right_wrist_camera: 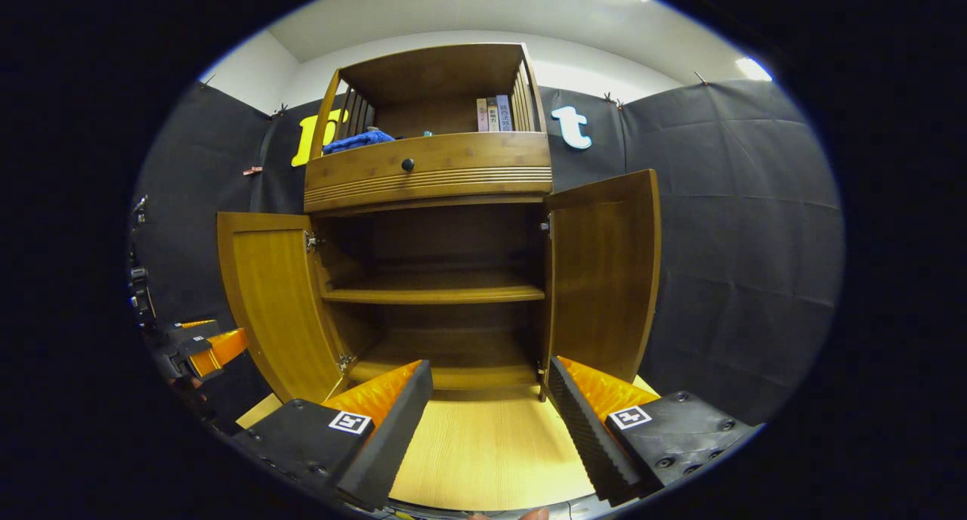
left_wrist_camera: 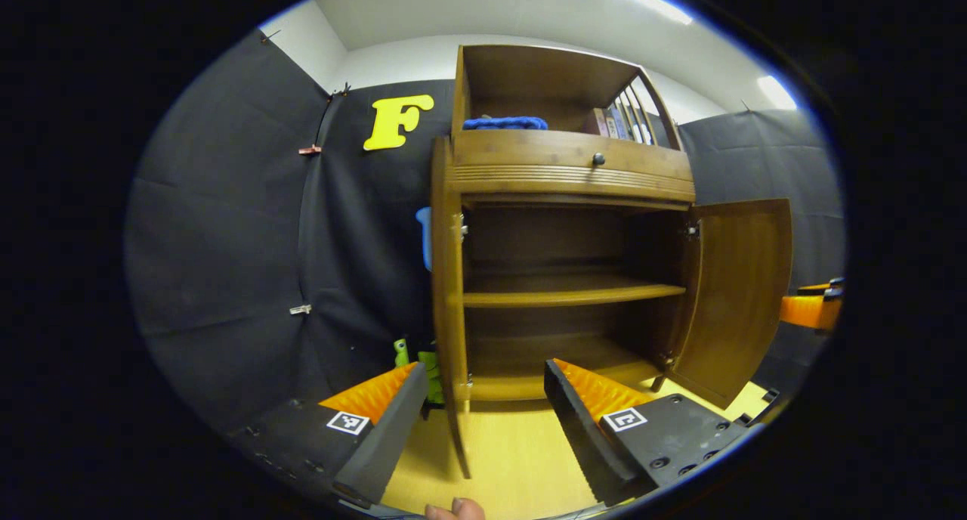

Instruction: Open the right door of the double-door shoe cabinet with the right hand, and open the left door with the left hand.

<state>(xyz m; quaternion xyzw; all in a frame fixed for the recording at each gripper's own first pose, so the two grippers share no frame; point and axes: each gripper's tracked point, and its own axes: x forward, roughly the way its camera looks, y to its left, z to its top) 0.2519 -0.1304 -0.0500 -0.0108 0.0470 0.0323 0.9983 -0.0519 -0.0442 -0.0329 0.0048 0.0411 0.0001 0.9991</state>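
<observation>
The brown wooden shoe cabinet (right_wrist_camera: 427,165) stands with both lower doors swung open. In the left gripper view the left door (left_wrist_camera: 452,293) is edge-on, and its lower corner reaches down between my fingers without touching either. The right door (left_wrist_camera: 740,301) hangs wide open. My left gripper (left_wrist_camera: 482,369) is open and holds nothing. In the right gripper view the left door (right_wrist_camera: 279,308) and the right door (right_wrist_camera: 604,278) flank the bare inner shelf (right_wrist_camera: 434,295). My right gripper (right_wrist_camera: 489,363) is open, a short way back from the cabinet. The other gripper (right_wrist_camera: 204,350) shows at the far left.
A drawer with a dark knob (left_wrist_camera: 598,159) sits above the doors. The top shelf holds a blue cloth (left_wrist_camera: 505,123) and a few books (left_wrist_camera: 619,123). A green object (left_wrist_camera: 427,369) lies beside the cabinet's left side. A pale wooden floor board (right_wrist_camera: 483,444) lies in front.
</observation>
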